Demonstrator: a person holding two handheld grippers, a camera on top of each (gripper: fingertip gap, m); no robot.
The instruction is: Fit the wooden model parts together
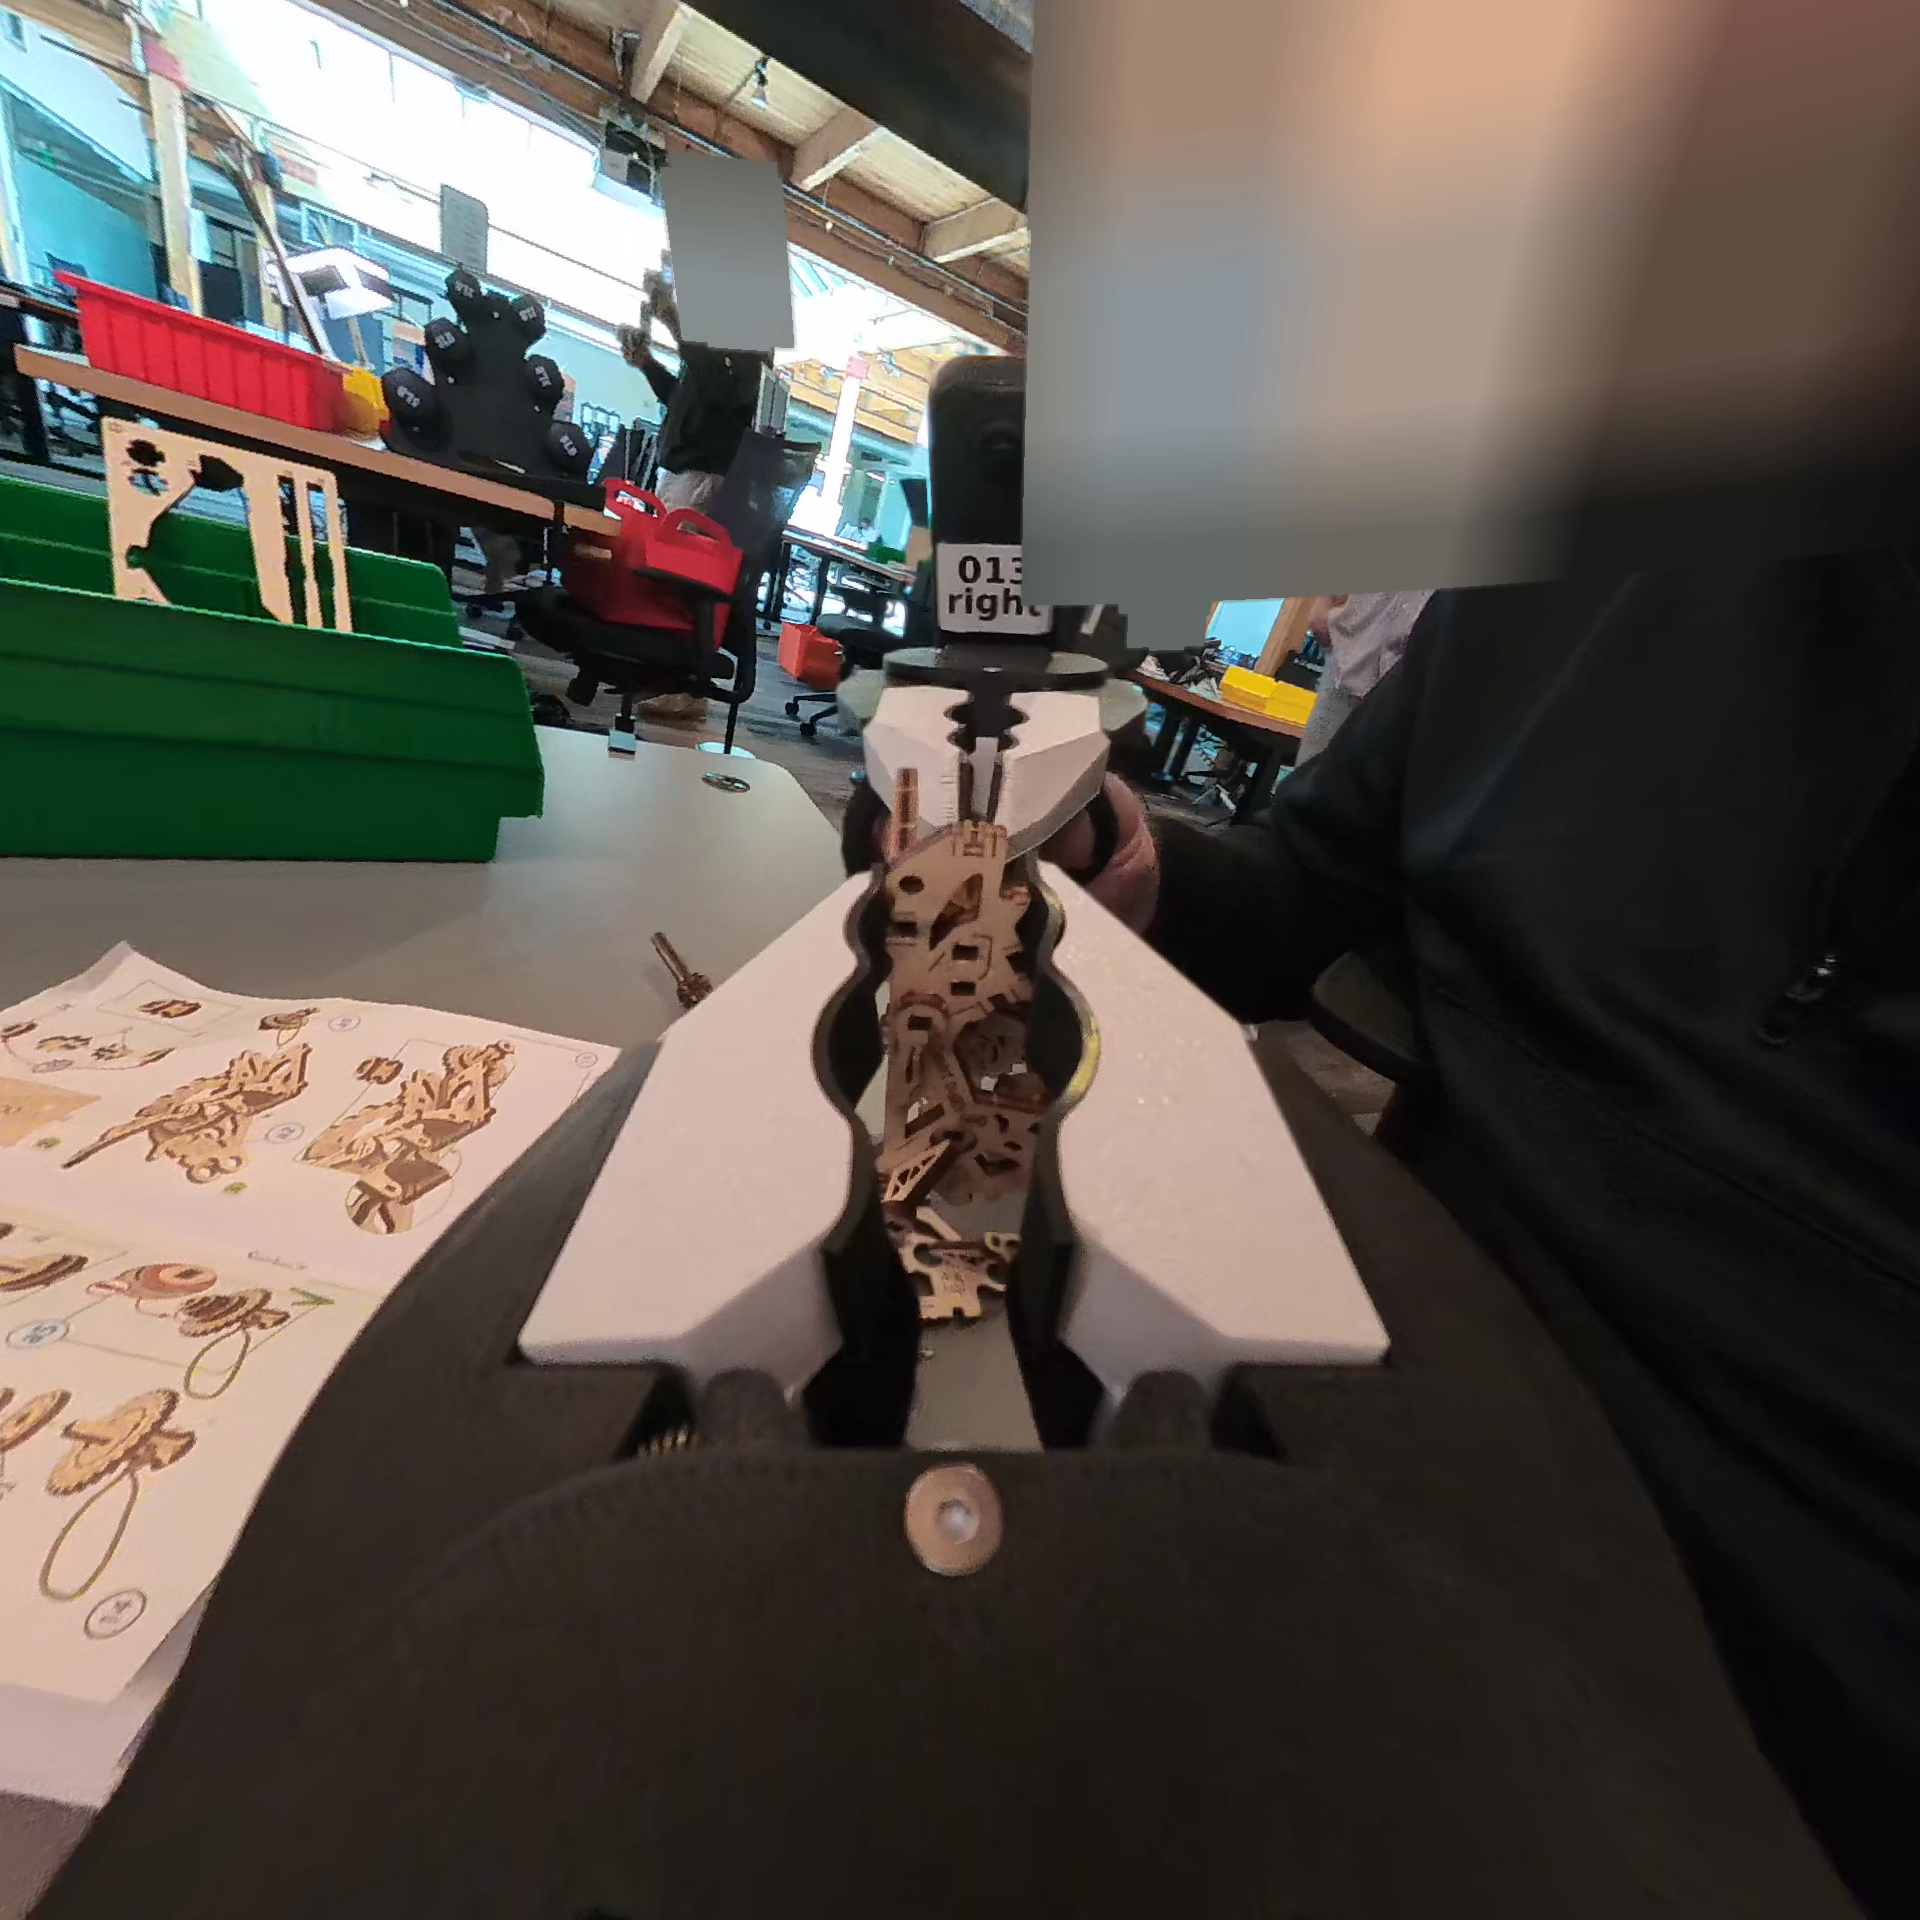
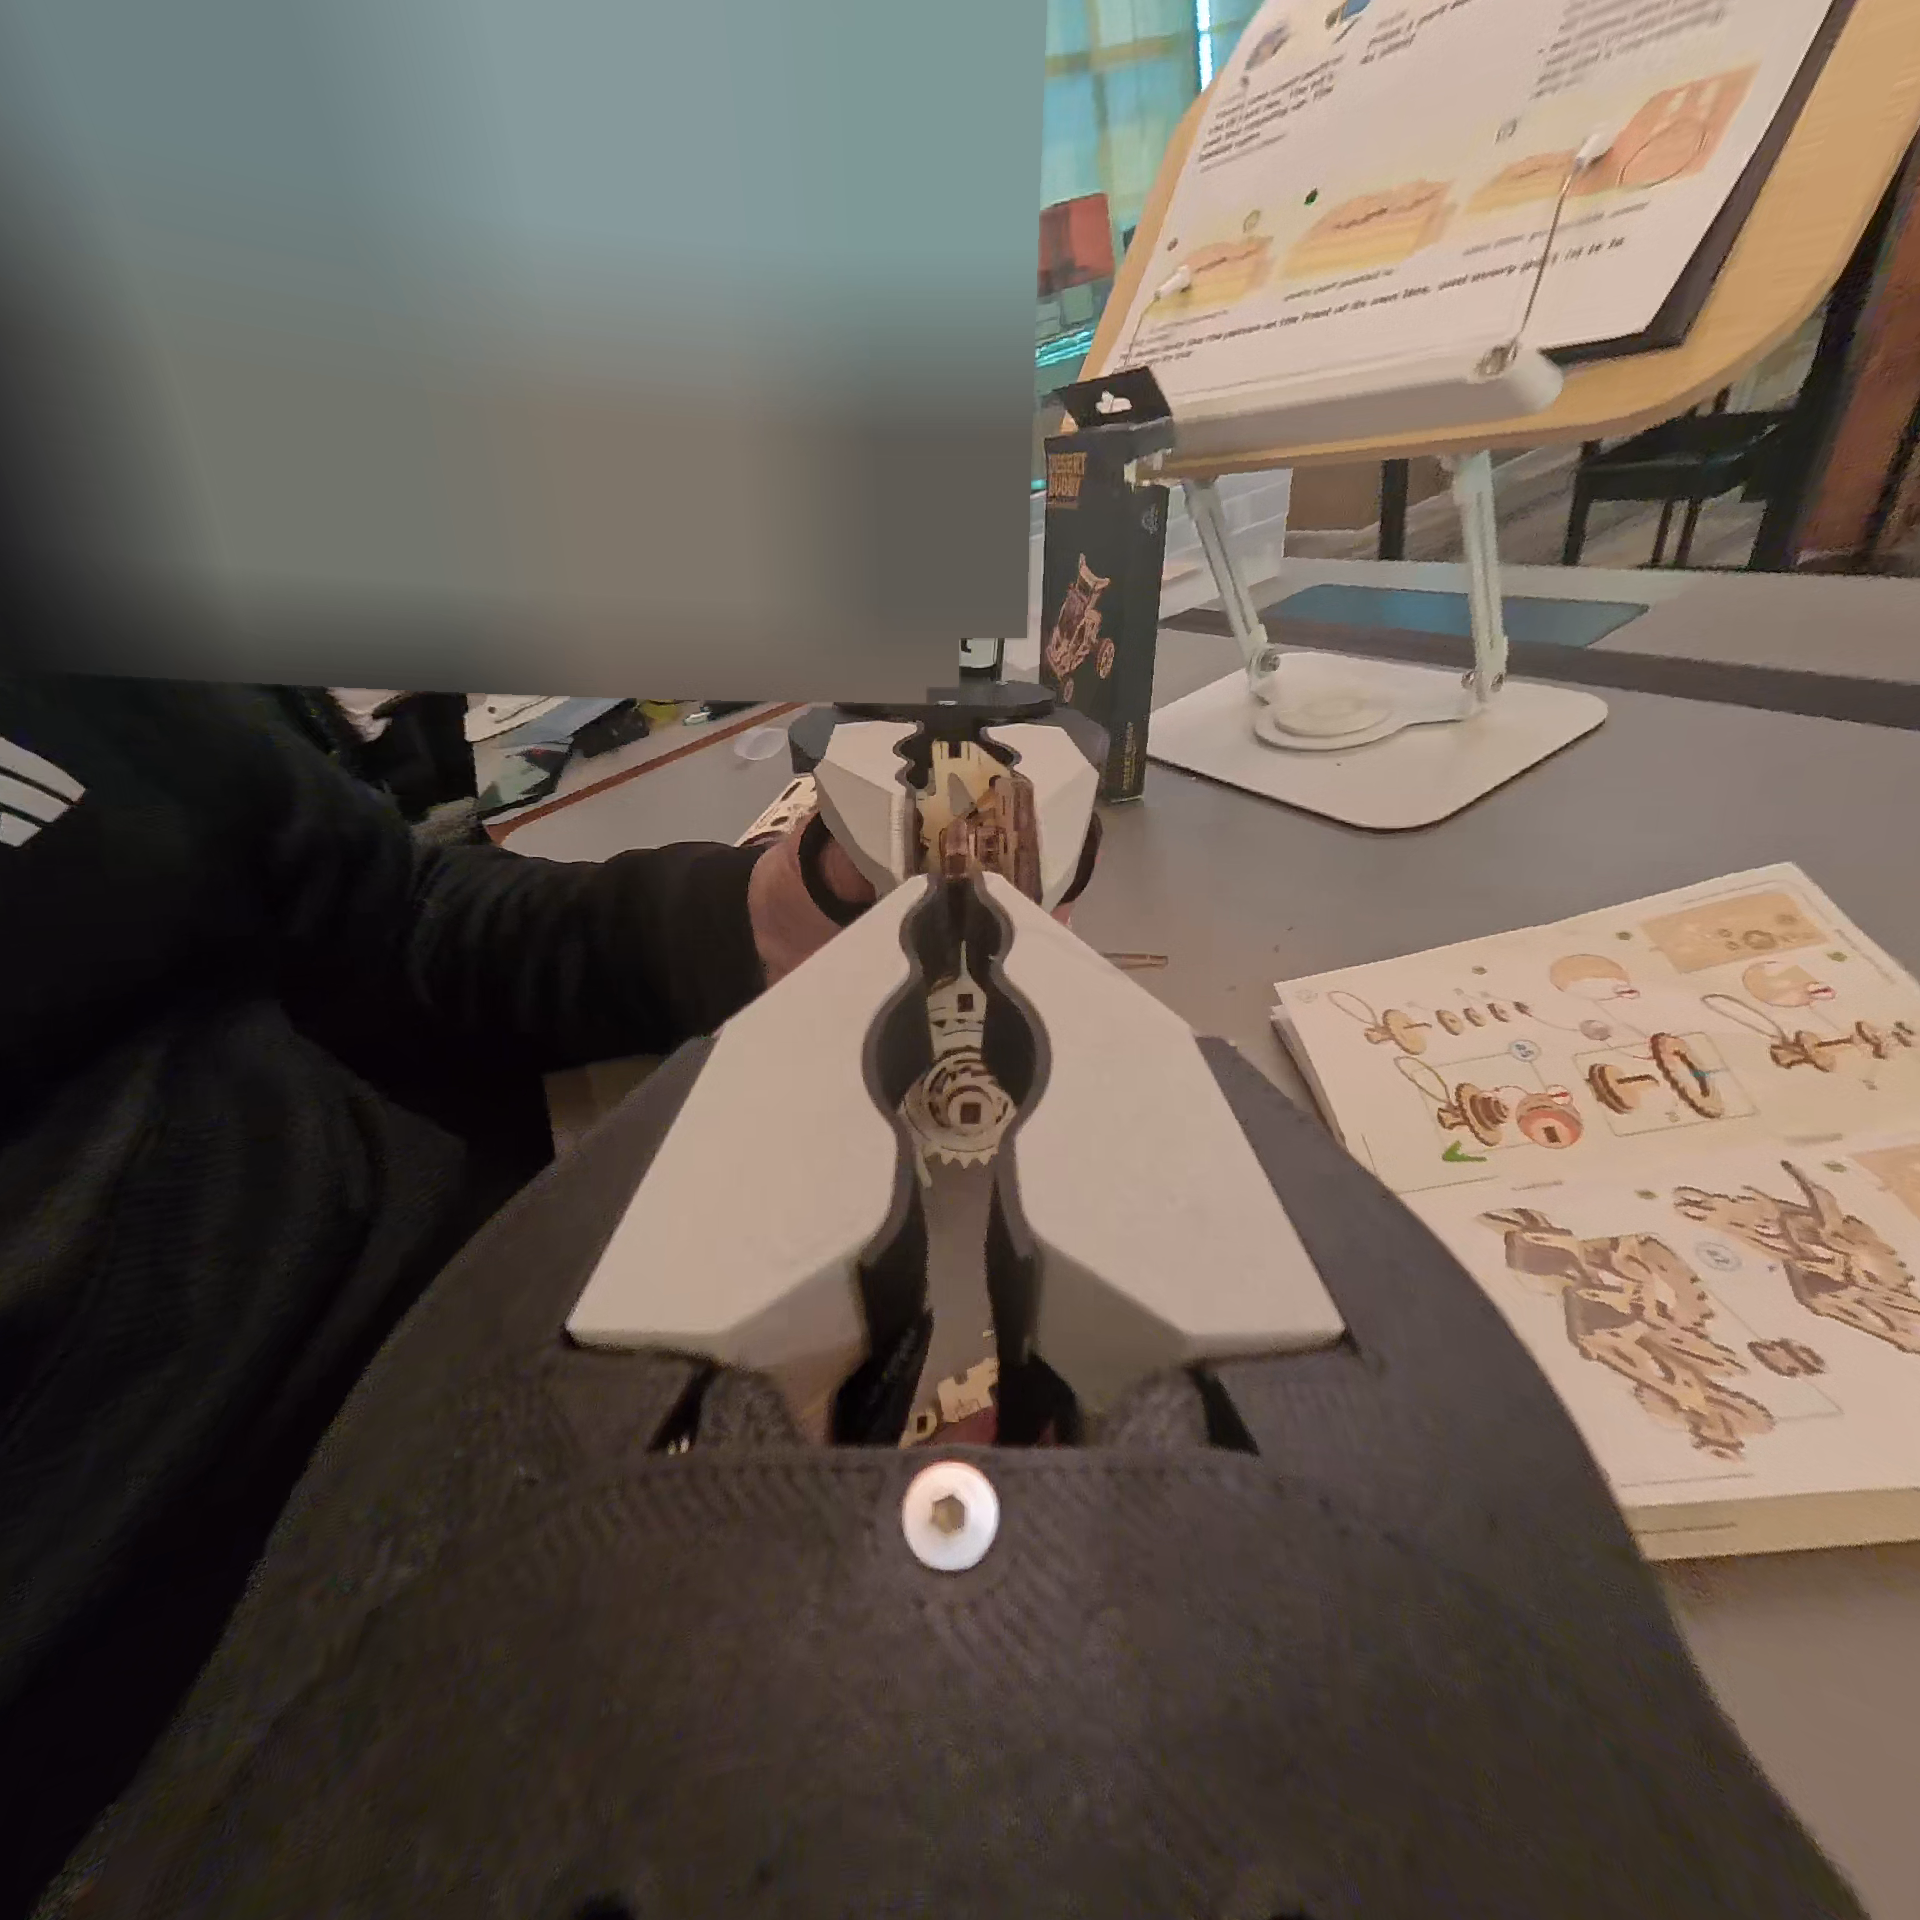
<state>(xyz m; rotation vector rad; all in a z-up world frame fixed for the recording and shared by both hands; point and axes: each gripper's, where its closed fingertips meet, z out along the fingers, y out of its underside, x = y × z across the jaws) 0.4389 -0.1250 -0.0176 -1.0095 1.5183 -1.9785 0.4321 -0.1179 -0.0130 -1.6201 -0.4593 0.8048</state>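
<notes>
My left gripper (image 1: 956, 883) is shut on a pale laser-cut wooden model (image 1: 961, 1039), a dense stack of cut plates held upright between the white fingers. My right gripper (image 2: 951, 888) is shut on a thin wooden part with a small gear (image 2: 956, 1107). The two grippers face each other tip to tip above the grey table (image 1: 416, 914). The right gripper (image 1: 982, 810) shows just beyond the model's far end in the left wrist view. The left gripper (image 2: 961, 821) with the model (image 2: 1003, 821) shows beyond my right tips. Whether the part touches the model is hidden.
An illustrated instruction booklet (image 1: 260, 1143) (image 2: 1610, 1143) lies open on the table. Green bins (image 1: 239, 707) stand at the back left. A tilted book stand (image 2: 1403, 416) and a dark box (image 2: 1101, 623) stand behind. A small pin (image 1: 681, 971) lies loose. A person's dark sleeves flank both grippers. Only a small space, under 4 cm, lies between the two pairs of fingers.
</notes>
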